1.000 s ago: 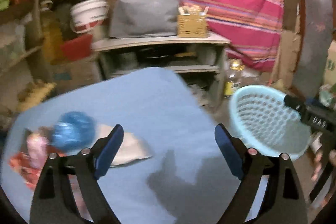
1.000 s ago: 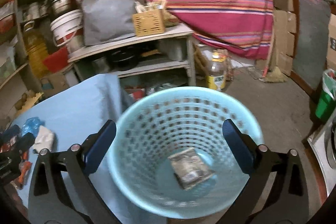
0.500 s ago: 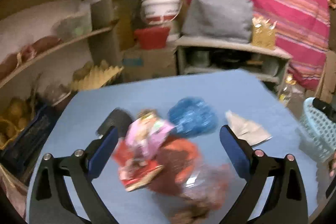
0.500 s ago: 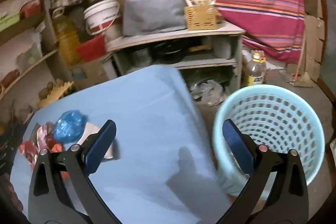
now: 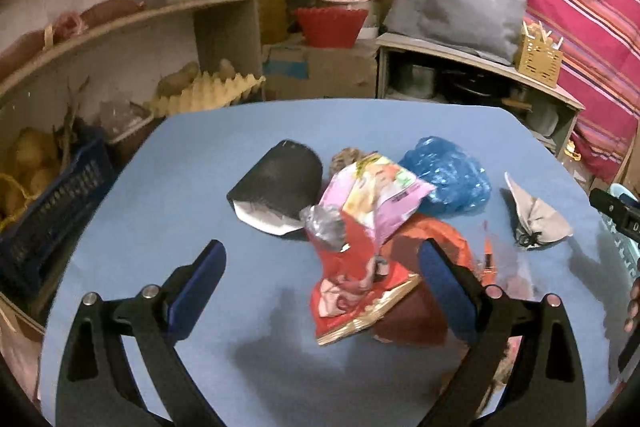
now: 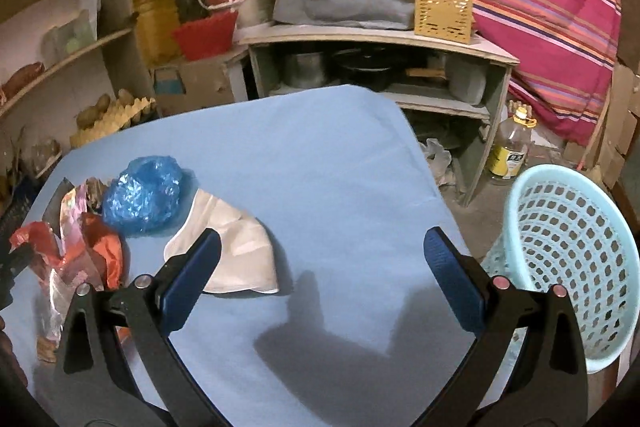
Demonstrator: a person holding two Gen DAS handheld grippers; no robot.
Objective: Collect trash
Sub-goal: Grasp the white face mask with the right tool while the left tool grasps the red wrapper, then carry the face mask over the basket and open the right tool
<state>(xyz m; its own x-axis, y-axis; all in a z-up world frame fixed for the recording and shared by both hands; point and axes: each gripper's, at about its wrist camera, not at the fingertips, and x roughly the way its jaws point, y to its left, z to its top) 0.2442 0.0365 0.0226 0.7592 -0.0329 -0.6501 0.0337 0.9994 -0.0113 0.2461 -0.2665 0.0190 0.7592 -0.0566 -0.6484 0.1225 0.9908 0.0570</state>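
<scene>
A heap of trash lies on the blue table [image 5: 200,155]: a pink and red snack wrapper [image 5: 372,211], an orange-red bag [image 5: 432,251], a crumpled blue plastic bag [image 5: 448,179], a black and white pouch [image 5: 276,187] and a white paper piece [image 5: 536,219]. My left gripper [image 5: 320,279] is open and empty, just in front of the wrappers. My right gripper [image 6: 320,275] is open and empty over the table, the white paper [image 6: 236,251] by its left finger. The light blue basket [image 6: 568,251] stands off the table's right edge.
Shelves with potatoes and egg trays [image 5: 200,95] stand to the left. A low shelf unit [image 6: 372,67] holds pots, a grey bag and a yellow box behind the table. A bottle [image 6: 508,151] stands on the floor near the basket. A dark blue crate [image 5: 52,203] is at left.
Both grippers swung left from the basket toward the table. The left one now faces the trash heap; the right one moved from above the basket to over the table.
</scene>
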